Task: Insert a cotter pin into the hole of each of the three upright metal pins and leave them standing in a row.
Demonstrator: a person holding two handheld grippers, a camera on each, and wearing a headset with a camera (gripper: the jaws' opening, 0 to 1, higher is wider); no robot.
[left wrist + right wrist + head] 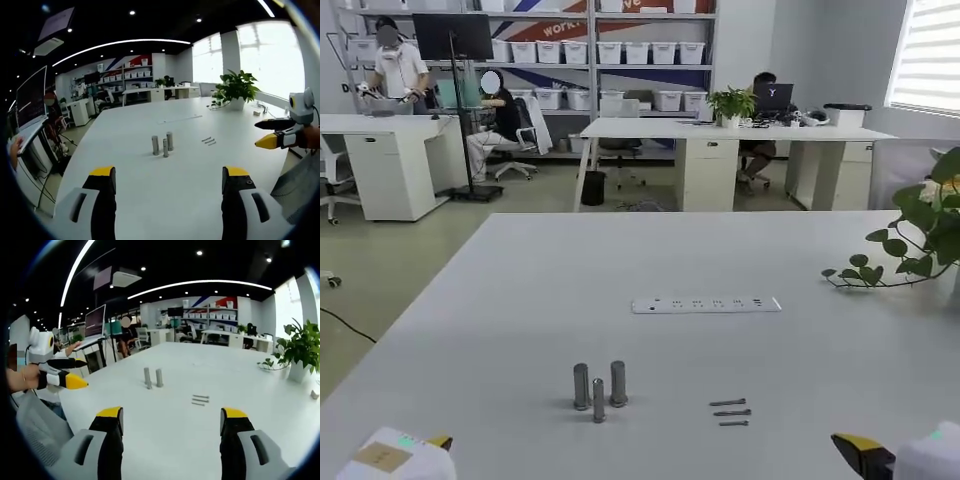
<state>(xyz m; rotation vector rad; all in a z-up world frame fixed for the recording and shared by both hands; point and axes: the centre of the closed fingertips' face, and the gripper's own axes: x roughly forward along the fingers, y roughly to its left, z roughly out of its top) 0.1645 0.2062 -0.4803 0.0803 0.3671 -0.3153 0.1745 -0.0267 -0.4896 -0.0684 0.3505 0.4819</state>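
Plainly, nothing is gripped yet: our left gripper [167, 175] and right gripper [171, 415] both hold their jaws wide apart. The three metal pins [598, 388] stand bunched nearer us than the power strip [706, 305], just off its left end. The cotter pins [730, 412] lie flat, nearer us than its right half. We judge that bumping one upright could topple its neighbours, and that thin cotter pins may slip. White bins [610, 50] sit far beyond the strip; we cannot tell their contents.

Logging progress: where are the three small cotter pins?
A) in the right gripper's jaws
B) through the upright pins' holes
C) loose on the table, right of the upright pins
C: the three thin grey cotter pins lie side by side on the white table, apart from the three upright grey metal pins.
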